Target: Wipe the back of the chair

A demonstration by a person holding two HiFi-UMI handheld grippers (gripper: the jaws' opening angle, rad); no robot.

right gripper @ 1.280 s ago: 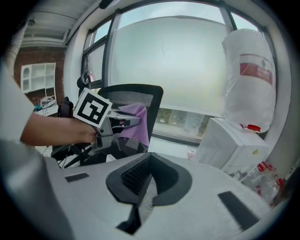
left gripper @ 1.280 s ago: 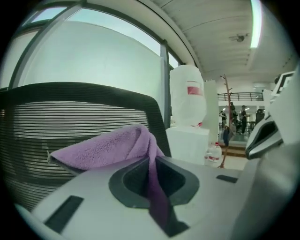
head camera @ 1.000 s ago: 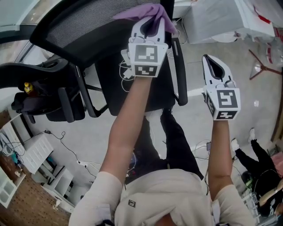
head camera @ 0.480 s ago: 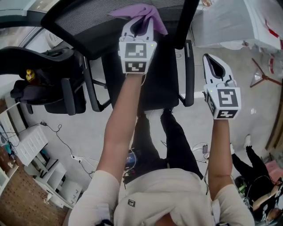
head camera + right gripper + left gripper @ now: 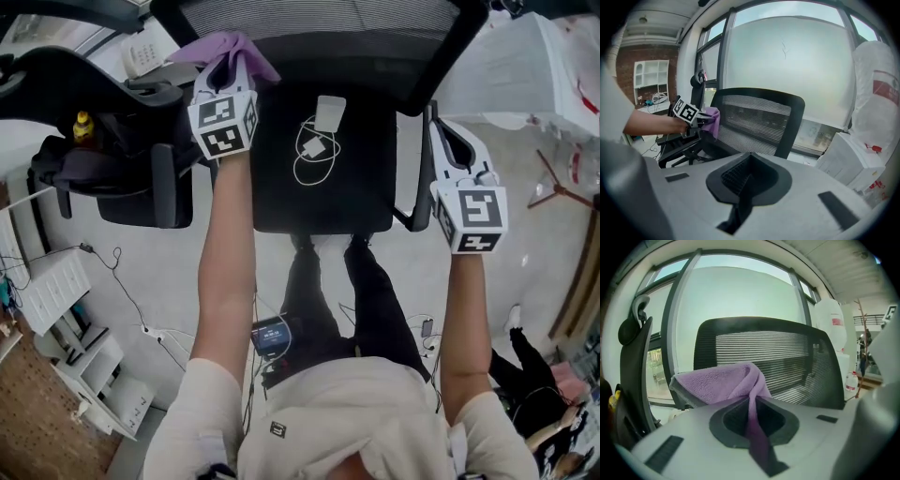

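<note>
The chair's mesh back (image 5: pixel 319 21) stands at the far side of the scene. The purple cloth (image 5: pixel 217 49) sits at its left edge, pinched in the closed jaws of the left gripper (image 5: pixel 228 66); whether it presses the mesh I cannot tell. To wipe well, I judge the cloth's broad fold should lie flat on the mesh and travel rightward in overlapping rows, while the right gripper (image 5: pixel 450 141), jaws together on nothing beside the right armrest (image 5: pixel 417 202), could steady the frame against swivelling.
</note>
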